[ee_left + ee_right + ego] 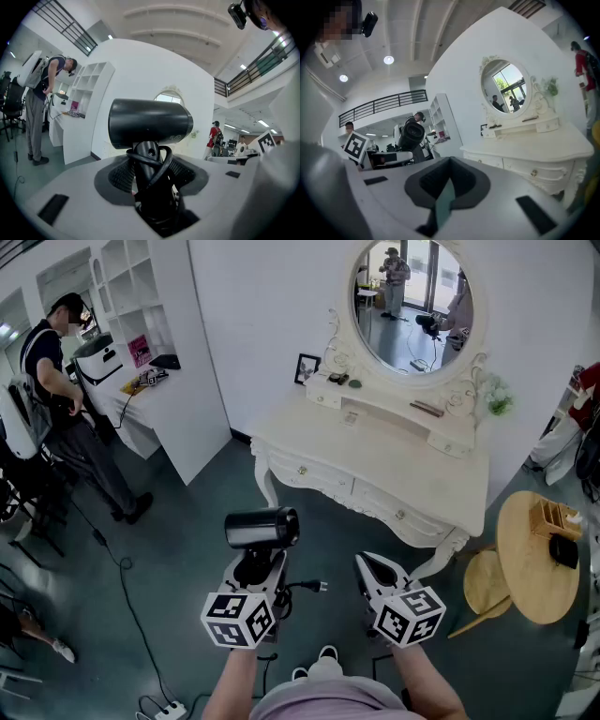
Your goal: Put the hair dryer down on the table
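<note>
A black hair dryer (262, 527) stands upright in my left gripper (255, 568), barrel on top and lying across. In the left gripper view the gripper (150, 176) is shut on the dryer's handle, and the cord (159, 161) is looped round that handle. The dryer's barrel (150, 123) fills the middle of that view. The plug (319, 587) hangs free to the right. My right gripper (373, 568) is held beside it, shut and holding nothing, and it (447, 180) points toward the white dressing table (534, 150). That table (375, 451) is ahead of both grippers, some way off.
An oval mirror (412, 301) stands on the dressing table, with small items on its shelf. A round wooden table (530, 559) and a stool (483, 582) are at the right. A person (66, 399) stands by a white desk (159, 399) at the left. A cable (122, 568) runs over the floor.
</note>
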`<action>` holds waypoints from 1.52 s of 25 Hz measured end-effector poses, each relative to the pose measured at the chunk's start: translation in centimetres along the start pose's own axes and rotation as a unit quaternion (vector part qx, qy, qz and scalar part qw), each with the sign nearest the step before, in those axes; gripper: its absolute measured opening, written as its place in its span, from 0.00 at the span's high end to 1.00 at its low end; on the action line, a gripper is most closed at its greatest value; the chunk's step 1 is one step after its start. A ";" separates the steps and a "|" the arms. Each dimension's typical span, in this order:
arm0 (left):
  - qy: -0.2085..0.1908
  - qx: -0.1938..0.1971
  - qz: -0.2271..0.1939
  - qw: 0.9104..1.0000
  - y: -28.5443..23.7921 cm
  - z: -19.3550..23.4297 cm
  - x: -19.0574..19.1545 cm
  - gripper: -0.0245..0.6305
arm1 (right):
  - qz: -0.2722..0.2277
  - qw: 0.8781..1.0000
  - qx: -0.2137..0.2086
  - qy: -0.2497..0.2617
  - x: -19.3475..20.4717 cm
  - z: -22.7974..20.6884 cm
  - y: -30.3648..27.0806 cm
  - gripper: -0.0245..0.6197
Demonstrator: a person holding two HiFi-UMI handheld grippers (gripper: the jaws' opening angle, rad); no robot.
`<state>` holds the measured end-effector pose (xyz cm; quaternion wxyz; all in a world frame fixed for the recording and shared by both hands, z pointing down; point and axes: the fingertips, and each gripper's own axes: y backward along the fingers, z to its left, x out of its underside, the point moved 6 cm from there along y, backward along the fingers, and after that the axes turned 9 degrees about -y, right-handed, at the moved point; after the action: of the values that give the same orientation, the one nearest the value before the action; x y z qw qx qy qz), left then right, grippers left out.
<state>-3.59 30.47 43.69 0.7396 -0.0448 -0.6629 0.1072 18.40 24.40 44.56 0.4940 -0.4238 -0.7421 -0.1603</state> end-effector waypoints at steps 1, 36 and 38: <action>-0.001 0.000 0.002 1.000 -0.3 0.0 0.0 0.64 | 0.002 1.000 0.002 -0.002 -0.1 -0.3 -0.2 0.96; 0.004 0.013 0.004 1.000 -20.5 8.4 -3.5 0.64 | -0.020 0.999 0.039 -0.005 -7.8 -10.3 -16.9 0.96; 0.006 0.021 0.004 1.000 -23.1 9.9 -4.5 0.64 | -0.022 0.998 0.050 -0.008 -8.7 -10.9 -19.1 0.96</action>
<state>-11.51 6.29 45.23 0.7438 -0.0324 -0.6561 0.1240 11.24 1.87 45.43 0.5052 -0.3833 -0.7621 -0.1305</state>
